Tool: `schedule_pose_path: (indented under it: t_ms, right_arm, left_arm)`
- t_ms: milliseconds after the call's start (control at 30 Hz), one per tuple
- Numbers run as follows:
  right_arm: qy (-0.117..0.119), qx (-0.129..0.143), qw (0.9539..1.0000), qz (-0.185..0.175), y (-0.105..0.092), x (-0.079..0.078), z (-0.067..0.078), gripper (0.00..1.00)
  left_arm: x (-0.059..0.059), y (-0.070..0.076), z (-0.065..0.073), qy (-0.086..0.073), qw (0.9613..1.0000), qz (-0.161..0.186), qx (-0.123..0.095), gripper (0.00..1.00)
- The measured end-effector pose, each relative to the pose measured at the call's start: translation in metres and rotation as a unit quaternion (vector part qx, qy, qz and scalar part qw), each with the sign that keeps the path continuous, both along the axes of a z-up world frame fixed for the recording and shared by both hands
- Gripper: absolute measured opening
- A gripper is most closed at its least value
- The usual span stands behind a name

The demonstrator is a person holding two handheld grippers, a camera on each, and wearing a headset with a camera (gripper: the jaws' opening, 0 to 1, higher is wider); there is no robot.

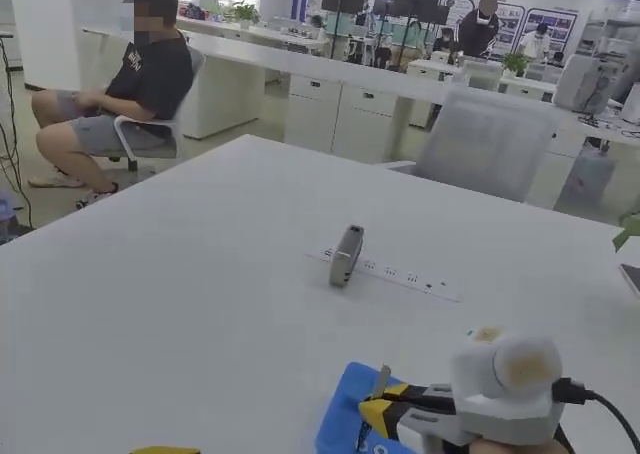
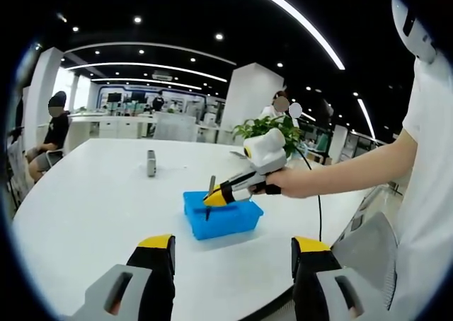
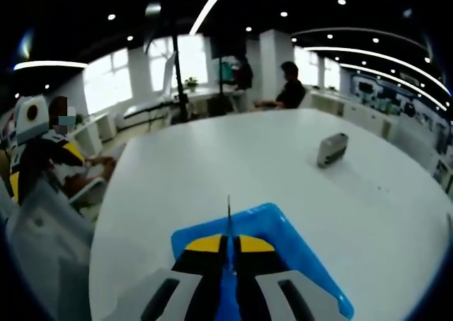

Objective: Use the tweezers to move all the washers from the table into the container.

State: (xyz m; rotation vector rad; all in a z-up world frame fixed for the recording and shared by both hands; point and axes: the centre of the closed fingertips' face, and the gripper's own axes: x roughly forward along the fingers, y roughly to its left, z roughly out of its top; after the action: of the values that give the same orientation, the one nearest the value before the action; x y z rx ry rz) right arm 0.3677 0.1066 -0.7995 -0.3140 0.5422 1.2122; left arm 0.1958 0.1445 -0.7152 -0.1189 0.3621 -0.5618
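Tweezers (image 3: 228, 220) sit clamped in your right gripper (image 3: 228, 244), jaws narrow, tip over the blue container (image 1: 335, 429) at six o'clock on the table (image 1: 200, 274). Your left gripper (image 2: 233, 244) gapes wide, empty.

Lighting: bright, even, from ceiling light strips (image 2: 297, 17) and spot lamps (image 2: 219, 36); daylight through windows (image 3: 190, 63). Tabletop (image 1: 200, 304): pale, faint soft shadows. Head view: slightly soft; near right hand-held gripper (image 1: 376, 407) blurred. Gripper views: strong fisheye bending at edges.

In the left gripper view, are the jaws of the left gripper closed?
No, the jaws of the left gripper stand wide apart, with the white table showing between them.
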Motion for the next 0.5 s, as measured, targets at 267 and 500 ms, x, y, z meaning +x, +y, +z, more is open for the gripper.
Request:
schedule_pose_path:
  t_ms: [267, 500]
  right_arm:
    - [-0.001, 0.021, 0.9998, -0.007, 0.002, -0.002, 0.008, 0.03]
    - [-0.014, 0.061, 0.9979, -0.015, -0.007, -0.012, 0.039, 0.03]
  left_arm:
    - [0.003, -0.004, 0.001, 0.001, 1.0, -0.009, 0.003, 0.67]
    - [0.005, -0.007, 0.002, 0.001, 0.9998, -0.017, 0.006, 0.66]
